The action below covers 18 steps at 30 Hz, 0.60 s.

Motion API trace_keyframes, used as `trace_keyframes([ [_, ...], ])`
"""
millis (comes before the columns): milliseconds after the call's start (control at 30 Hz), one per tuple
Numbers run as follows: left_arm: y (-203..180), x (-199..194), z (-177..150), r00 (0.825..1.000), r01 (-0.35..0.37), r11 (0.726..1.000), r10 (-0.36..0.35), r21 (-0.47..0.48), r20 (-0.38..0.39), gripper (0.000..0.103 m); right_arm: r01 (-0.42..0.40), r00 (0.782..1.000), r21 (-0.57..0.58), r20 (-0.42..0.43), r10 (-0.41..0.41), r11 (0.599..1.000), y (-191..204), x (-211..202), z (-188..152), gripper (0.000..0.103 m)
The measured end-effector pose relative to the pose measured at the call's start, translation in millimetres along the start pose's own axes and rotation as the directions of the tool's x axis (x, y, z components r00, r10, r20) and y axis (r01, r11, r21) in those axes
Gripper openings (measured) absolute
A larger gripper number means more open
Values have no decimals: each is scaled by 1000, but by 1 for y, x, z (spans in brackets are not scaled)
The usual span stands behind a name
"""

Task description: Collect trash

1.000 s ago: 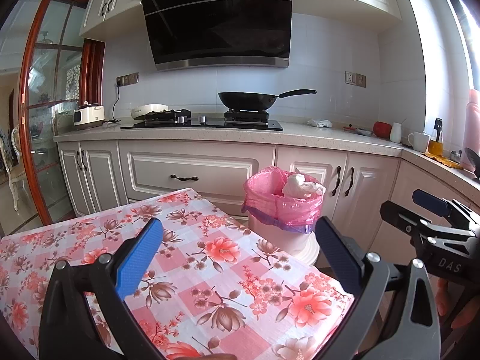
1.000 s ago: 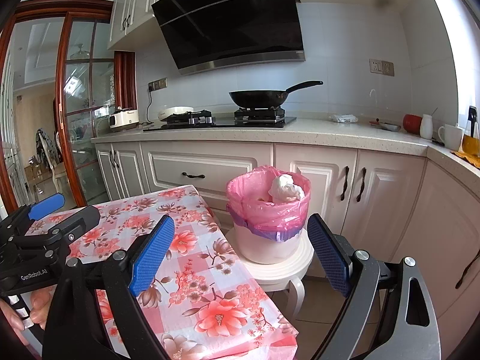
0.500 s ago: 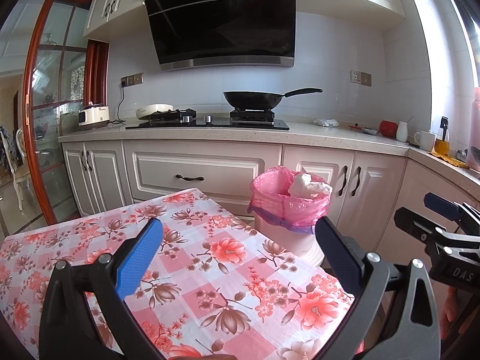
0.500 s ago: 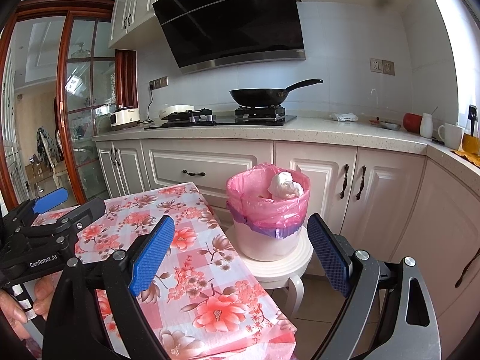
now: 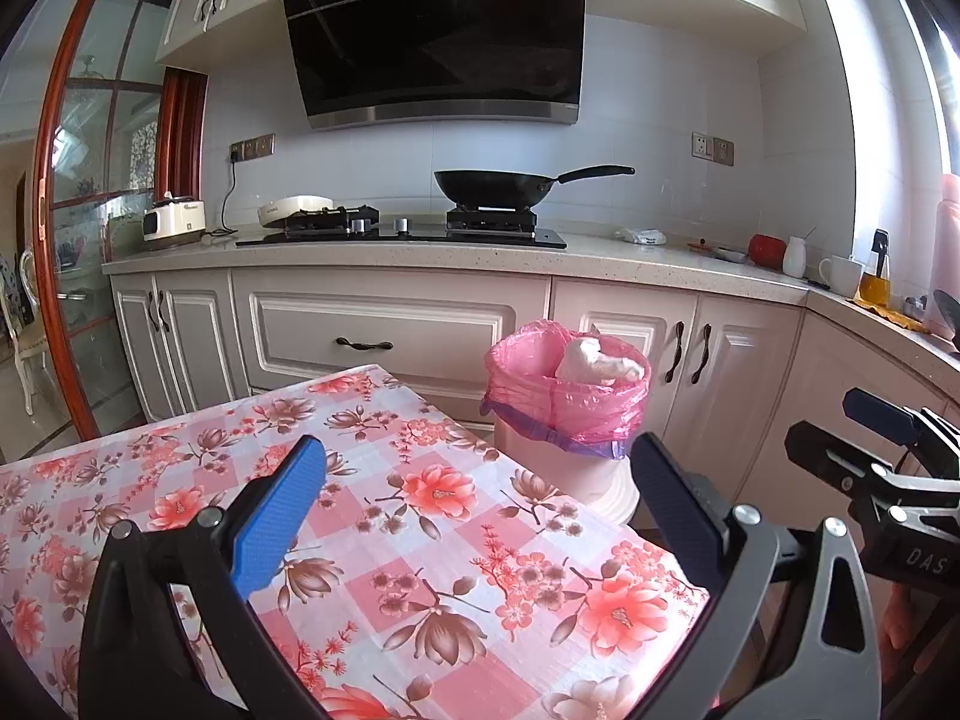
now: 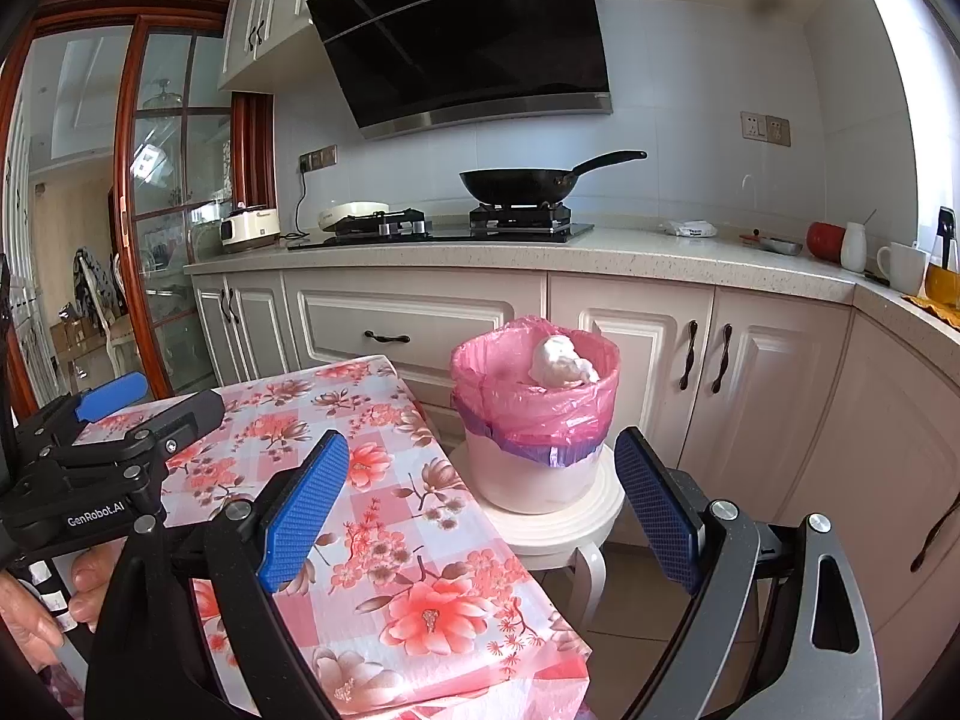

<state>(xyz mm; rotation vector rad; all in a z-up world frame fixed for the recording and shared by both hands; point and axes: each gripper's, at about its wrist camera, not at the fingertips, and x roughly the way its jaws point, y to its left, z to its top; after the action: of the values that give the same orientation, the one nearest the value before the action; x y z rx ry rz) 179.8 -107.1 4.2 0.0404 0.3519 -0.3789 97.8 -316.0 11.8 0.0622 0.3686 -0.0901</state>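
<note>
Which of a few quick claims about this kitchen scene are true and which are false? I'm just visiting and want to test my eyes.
1. The trash bin is lined with a pink bag. True.
2. The bin stands on the flowered table. False: it sits on a small white stool beside the table.
3. Crumpled white trash lies in the bin. True.
4. The right gripper is clamped on a piece of trash. False: its jaws stand wide apart with nothing between them.
5. The black pan on the stove has its handle pointing left. False: the handle points right.
6. The left gripper is open and empty. True.
</note>
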Motion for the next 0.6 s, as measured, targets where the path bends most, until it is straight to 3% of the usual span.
trace_keyframes([
  [600, -5, -3, -2, 1000, -17, 999, 17, 30, 5, 98, -5, 1000, 0, -1, 5, 1000, 2, 0, -2, 85],
])
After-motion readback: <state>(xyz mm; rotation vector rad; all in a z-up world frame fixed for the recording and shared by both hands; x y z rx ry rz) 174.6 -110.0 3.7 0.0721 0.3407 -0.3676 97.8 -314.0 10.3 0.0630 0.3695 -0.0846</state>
